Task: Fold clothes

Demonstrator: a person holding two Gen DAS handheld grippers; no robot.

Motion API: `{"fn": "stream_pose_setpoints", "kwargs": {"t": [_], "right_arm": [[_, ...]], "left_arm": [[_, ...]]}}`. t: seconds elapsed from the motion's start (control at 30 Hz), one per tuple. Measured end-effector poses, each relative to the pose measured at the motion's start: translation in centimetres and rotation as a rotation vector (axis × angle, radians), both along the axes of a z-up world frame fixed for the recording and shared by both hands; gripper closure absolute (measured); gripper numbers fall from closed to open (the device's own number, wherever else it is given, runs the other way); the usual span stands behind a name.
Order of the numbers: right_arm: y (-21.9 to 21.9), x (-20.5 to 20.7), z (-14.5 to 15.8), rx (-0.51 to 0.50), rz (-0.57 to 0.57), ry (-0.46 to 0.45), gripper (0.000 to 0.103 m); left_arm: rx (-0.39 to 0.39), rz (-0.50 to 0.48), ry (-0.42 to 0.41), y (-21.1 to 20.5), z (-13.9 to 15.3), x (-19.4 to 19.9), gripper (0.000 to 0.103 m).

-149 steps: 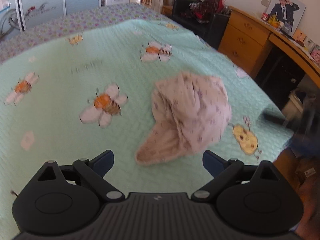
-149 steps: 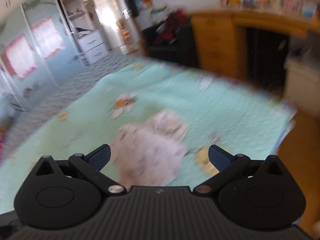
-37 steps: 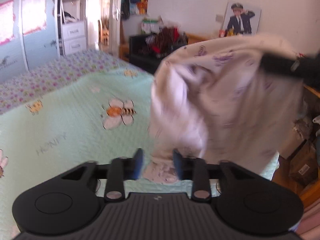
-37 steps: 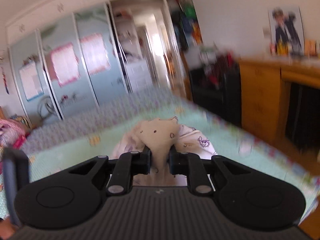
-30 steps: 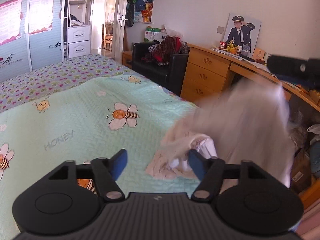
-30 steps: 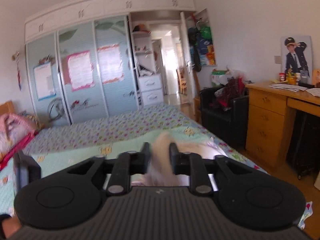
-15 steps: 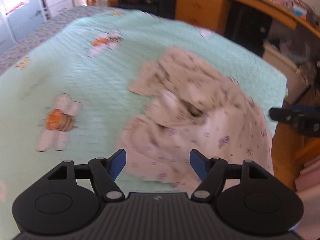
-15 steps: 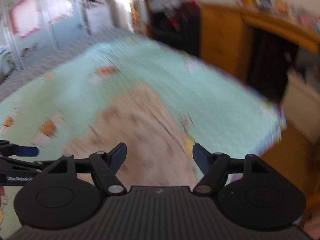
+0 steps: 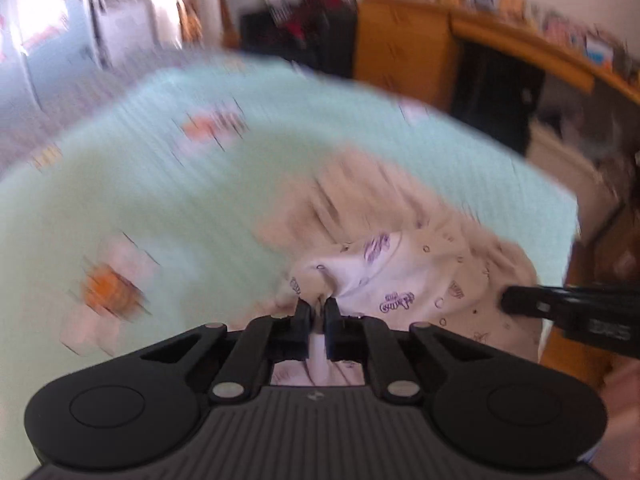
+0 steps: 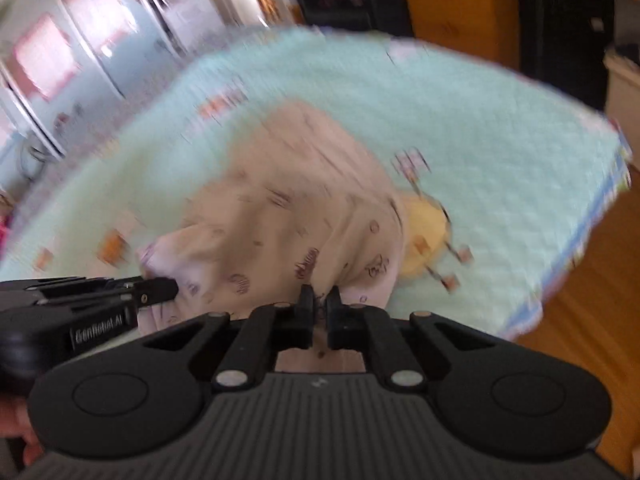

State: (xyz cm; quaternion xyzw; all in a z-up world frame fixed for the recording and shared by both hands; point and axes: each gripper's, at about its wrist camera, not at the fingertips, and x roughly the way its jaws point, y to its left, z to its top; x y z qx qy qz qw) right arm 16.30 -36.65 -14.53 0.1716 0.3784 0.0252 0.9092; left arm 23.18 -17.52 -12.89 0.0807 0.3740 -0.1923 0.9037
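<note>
The left tongs [image 9: 316, 312] are pinched tight on a bit of the shirt [image 9: 404, 276]. You can see a little peak of cloth sticking up between the two black tips. The right tongs [image 10: 319, 300] are pinched too, on the near edge of the same shirt [image 10: 288, 208]. Each one holds its own spot, a little way apart, close to the near edge of the bed.

The rest of the shirt lies out on the blanket [image 9: 132, 200], away from the tongs. It is bunched up and wrinkly, not flat, and no neat fold shows in it.

I think they are pulling it or spreading it, but the pictures are too blurry to be sure. To do this well, both tongs should move together at the same speed and keep the cloth between them gently tight. If one pulls harder, the shirt twists. The grip should stay firm, because thin cloth slips out easily.

The shirt is soft and floppy. It is cream and pale pink with tiny purple drawings and little rings on it. It makes round lumps and long creases.

The blanket is light green and bumpy, like a quilt. It has a big bee [image 9: 108, 292] with white wings on it, and a yellow shape [image 10: 424, 248] peeks out beside the shirt. A brown wooden desk [image 9: 404, 52] stands past the bed.
</note>
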Motion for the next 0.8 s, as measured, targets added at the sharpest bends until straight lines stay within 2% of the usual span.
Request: {"fn": "stream_pose_setpoints", "kwargs": {"t": [0.13, 0.33, 0.47, 0.57, 0.63, 0.67, 0.7, 0.73, 0.8], "right_arm": [[1.8, -0.5, 5.2, 0.031, 0.047, -0.129, 0.097], [10.4, -0.2, 15.2, 0.027, 0.243, -0.311, 0.097], [17.9, -0.4, 20.8, 0.015, 0.379, -0.412, 0.097], [23.3, -1.0, 24.3, 0.037, 0.475, -0.466, 0.097], [26.9, -1.5, 25.5, 0.065, 0.544, -0.471, 0.096], [28.8, -1.8, 25.8, 0.073, 0.578, -0.471, 0.093], [30.7, -2.2, 26.1, 0.078, 0.61, -0.47, 0.088], [32.6, -2.5, 25.8, 0.072, 0.637, -0.461, 0.081], [35.8, -3.5, 24.5, 0.064, 0.692, -0.43, 0.048]], "left_arm": [[-0.035, 0.061, -0.121, 4.5, 6.3, -0.4, 0.096], [-0.084, 0.22, -0.286, 15.2, 15.6, -3.3, 0.096], [-0.105, 0.343, -0.369, 23.1, 20.2, -7.1, 0.096], [-0.077, 0.436, -0.418, 28.8, 22.5, -10.6, 0.094], [-0.037, 0.516, -0.429, 32.2, 23.1, -12.7, 0.09], [-0.013, 0.562, -0.426, 33.9, 23.1, -13.7, 0.089], [0.011, 0.607, -0.423, 35.6, 23.1, -14.6, 0.073], [0.02, 0.648, -0.392, 37.2, 21.9, -15.5, 0.054], [0.037, 0.727, -0.33, 40.5, 19.4, -17.4, 0.045]]}}
